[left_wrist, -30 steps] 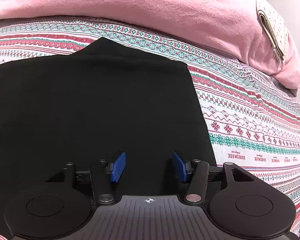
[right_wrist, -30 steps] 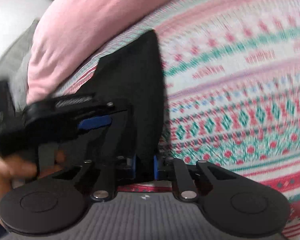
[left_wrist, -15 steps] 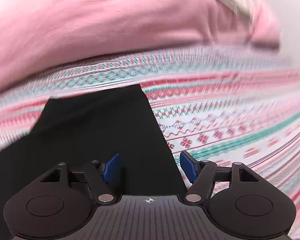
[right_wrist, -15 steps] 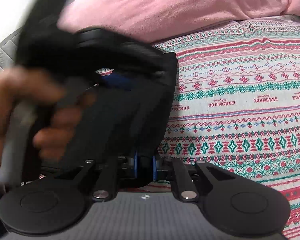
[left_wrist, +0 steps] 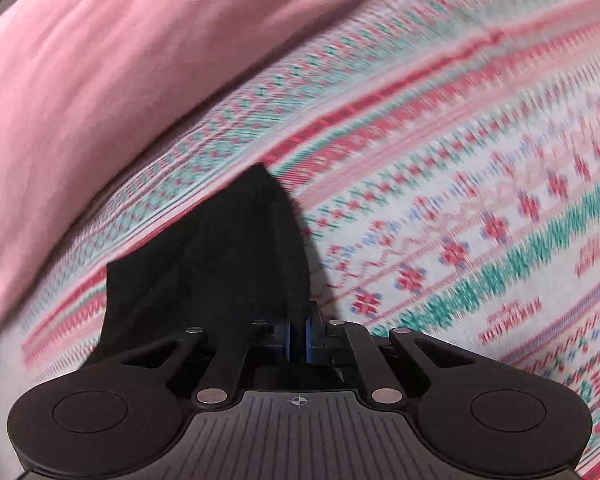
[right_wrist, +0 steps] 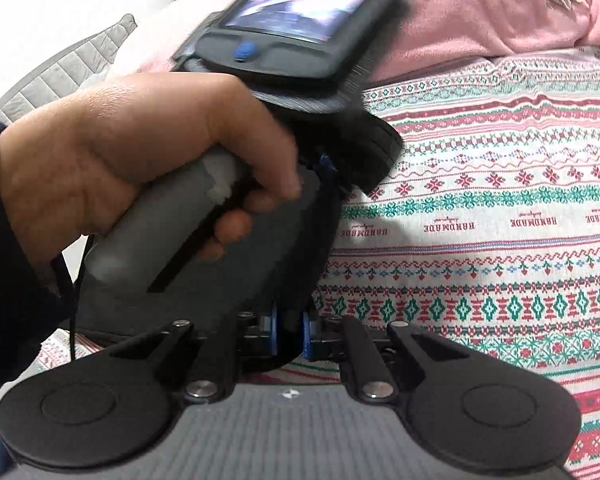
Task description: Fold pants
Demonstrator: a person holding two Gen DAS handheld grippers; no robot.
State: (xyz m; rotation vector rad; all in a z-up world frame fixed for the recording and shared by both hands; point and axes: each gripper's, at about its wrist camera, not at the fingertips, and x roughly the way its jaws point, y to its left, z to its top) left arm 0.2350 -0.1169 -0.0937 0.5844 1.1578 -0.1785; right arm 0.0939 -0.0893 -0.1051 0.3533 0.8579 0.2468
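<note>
Covering nearly everything in both views, the bed's white bedspread with red and green knitted-style bands [left_wrist: 480, 184] lies under a long pink fleece blanket roll [left_wrist: 100, 72] along its far side; the left wrist view shows both smeared by blur, while the right wrist view shows them sharply, down to the lettering woven into one band. On the bedspread lie the black fabric pants [left_wrist: 228, 264], whose pointed corner and raised fold appear only in the left wrist view. Only the right wrist view shows the person's left hand [right_wrist: 132, 152] wrapped round a grey handle, a dark sleeve [right_wrist: 4, 264] at the wrist, and a small lit screen [right_wrist: 300, 4] on top of that tool. The left tongs [left_wrist: 298, 338] are pressed together on the edge of the pants, blue pads almost touching. The right tongs [right_wrist: 288, 332] pinch a thicker bunch of the same black cloth between their blue pads.
</note>
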